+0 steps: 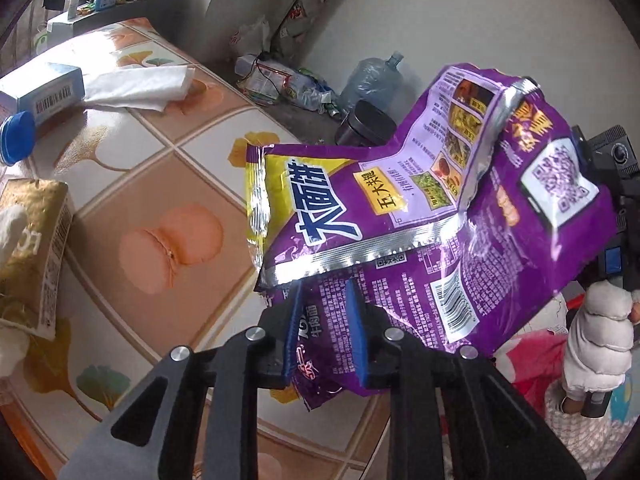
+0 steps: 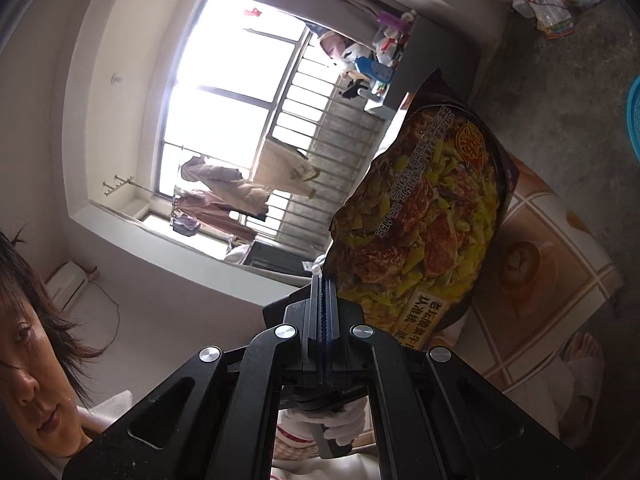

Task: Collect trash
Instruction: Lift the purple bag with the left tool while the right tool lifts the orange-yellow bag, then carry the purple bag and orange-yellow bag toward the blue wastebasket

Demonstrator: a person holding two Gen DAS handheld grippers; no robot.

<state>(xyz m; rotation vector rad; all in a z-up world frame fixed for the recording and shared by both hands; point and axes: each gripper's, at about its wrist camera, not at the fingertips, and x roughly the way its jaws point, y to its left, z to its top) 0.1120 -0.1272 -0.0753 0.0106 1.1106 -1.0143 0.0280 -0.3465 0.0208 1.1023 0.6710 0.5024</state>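
Clamped between the blue pads of the left hand-held gripper, purple noodle wrapper held above the tiled worktop, long axis toward the right hand-held gripper, also pinching it.

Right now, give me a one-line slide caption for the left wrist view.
Left gripper holds a purple noodle wrapper above the patterned table.

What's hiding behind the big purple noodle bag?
Behind the purple noodle bag held by the left claw peek a dark bin and a water jug. Their lower parts are covered.
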